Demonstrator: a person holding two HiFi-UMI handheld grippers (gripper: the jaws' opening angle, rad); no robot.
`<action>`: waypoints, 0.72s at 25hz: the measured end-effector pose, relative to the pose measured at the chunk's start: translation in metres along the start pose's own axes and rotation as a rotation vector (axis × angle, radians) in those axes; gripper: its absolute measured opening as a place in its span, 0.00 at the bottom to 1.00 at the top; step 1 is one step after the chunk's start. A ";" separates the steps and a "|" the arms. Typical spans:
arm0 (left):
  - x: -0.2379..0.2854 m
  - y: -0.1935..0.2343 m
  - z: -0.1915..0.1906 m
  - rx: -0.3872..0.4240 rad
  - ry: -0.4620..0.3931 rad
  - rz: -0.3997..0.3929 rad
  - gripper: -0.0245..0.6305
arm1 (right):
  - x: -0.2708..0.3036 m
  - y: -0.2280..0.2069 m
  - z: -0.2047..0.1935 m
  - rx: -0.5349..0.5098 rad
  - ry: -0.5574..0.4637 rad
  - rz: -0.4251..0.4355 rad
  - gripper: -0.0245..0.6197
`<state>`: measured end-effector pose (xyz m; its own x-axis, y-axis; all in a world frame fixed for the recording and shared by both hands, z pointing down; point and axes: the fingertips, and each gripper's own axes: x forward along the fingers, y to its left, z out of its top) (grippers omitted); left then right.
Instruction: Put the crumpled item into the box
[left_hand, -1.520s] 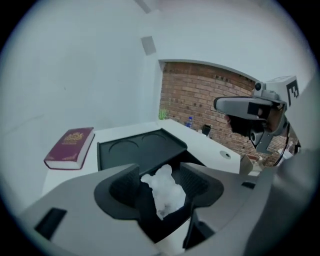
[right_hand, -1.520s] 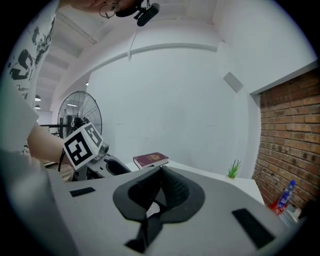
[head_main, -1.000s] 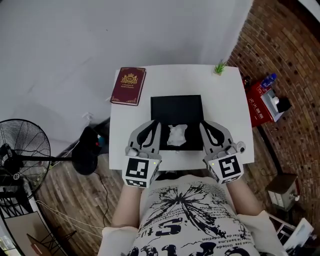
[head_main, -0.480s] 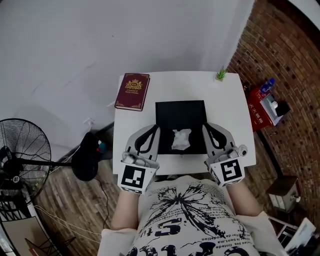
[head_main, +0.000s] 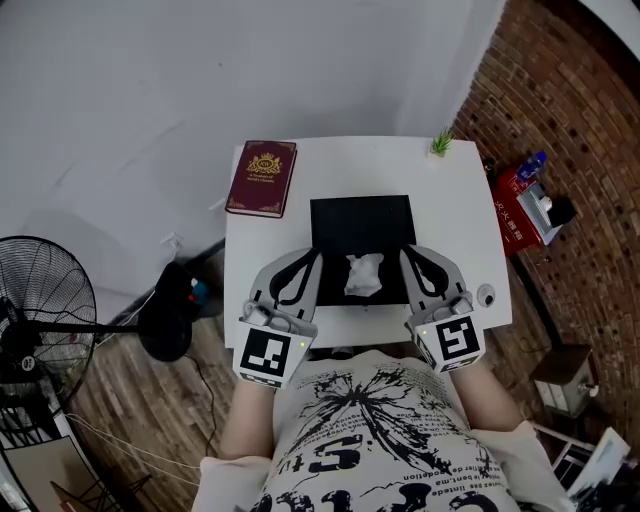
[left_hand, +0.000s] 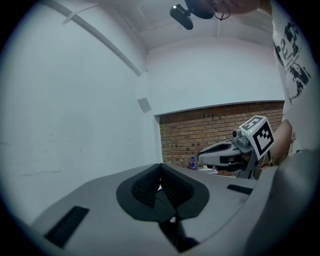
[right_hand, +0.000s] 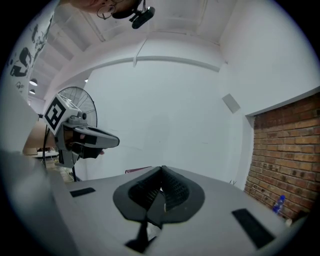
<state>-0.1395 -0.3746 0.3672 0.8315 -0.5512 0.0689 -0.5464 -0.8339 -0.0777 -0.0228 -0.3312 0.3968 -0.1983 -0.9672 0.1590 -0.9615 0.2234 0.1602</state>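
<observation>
A crumpled white paper (head_main: 363, 275) lies on the near part of the flat black box (head_main: 360, 220) in the middle of the white table (head_main: 450, 200). My left gripper (head_main: 311, 258) hovers just left of the paper at the box's left edge; its jaws are shut and hold nothing (left_hand: 160, 169). On the box's right edge my right gripper (head_main: 408, 255) mirrors it, also shut and empty (right_hand: 162, 171). Neither gripper touches the paper. Each gripper view looks over the table at the wall and does not show the paper or the box.
A maroon book (head_main: 262, 177) lies at the table's far left corner, and a small green plant (head_main: 441, 144) stands at the far right corner. A floor fan (head_main: 40, 300) stands to the left. Red items and a blue bottle (head_main: 530, 180) sit by the brick wall on the right.
Both grippers have drawn back slightly toward my body and still flank the paper. The paper stays where it was on the box.
</observation>
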 end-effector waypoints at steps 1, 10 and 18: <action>0.000 0.000 0.000 -0.001 0.002 -0.001 0.06 | 0.000 0.001 0.000 0.003 -0.001 -0.002 0.06; -0.005 0.001 -0.010 -0.022 0.065 -0.006 0.06 | -0.007 -0.005 -0.003 0.028 -0.001 -0.042 0.06; -0.008 0.001 -0.017 -0.021 0.109 -0.008 0.06 | -0.006 -0.002 0.004 -0.010 -0.009 -0.047 0.06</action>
<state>-0.1484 -0.3718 0.3831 0.8204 -0.5435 0.1773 -0.5430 -0.8379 -0.0558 -0.0202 -0.3265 0.3918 -0.1545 -0.9777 0.1421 -0.9679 0.1786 0.1768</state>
